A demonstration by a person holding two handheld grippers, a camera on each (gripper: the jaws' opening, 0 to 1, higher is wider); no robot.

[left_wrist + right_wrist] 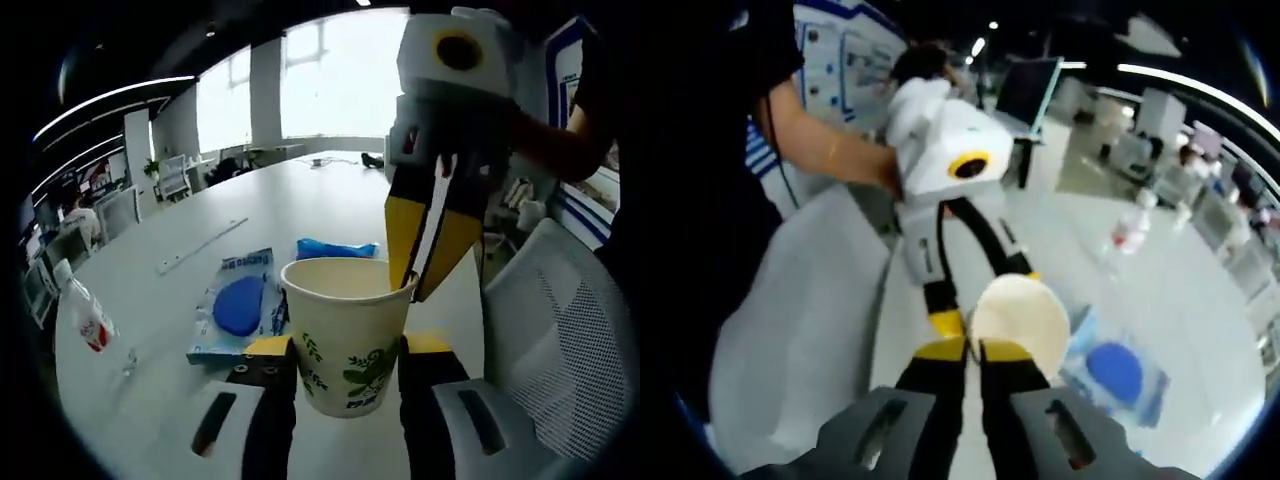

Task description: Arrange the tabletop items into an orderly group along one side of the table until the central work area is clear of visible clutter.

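One paper cup (pixel 347 335), printed with green leaves, stands upright between the jaws of the left gripper (pixel 347 350); each jaw presses a side of the cup low down, so it is clamped. The right gripper (pixel 425 270) comes down from above, its yellow-tipped jaws drawn nearly together on the cup's rim on the side nearest the white mesh chair (pixel 560 330); one jaw sits inside the rim, the other outside.

In the right gripper view the same cup (pixel 1020 318) is seen from above, open mouth showing, its rim just beyond that gripper's (pixel 972 350) narrow-set jaws. The left gripper (pixel 950 330) reaches in from the far side, held by a person's hand (pixel 885 170).

Count on the white table (pixel 300 195): one blue-and-white packet (pixel 238 305) left of the left jaws, one smaller blue packet (pixel 335 248) behind the cup, one clear plastic bottle (pixel 85 315) with a red label far left, one white ruler-like strip (pixel 200 247) beyond the packet.

The left gripper view alone gives the cup's printed side, the strip and the smaller packet. The right gripper view shows the packet (pixel 1118 372) right of its jaws and, blurred, the bottle (pixel 1127 232) beyond.
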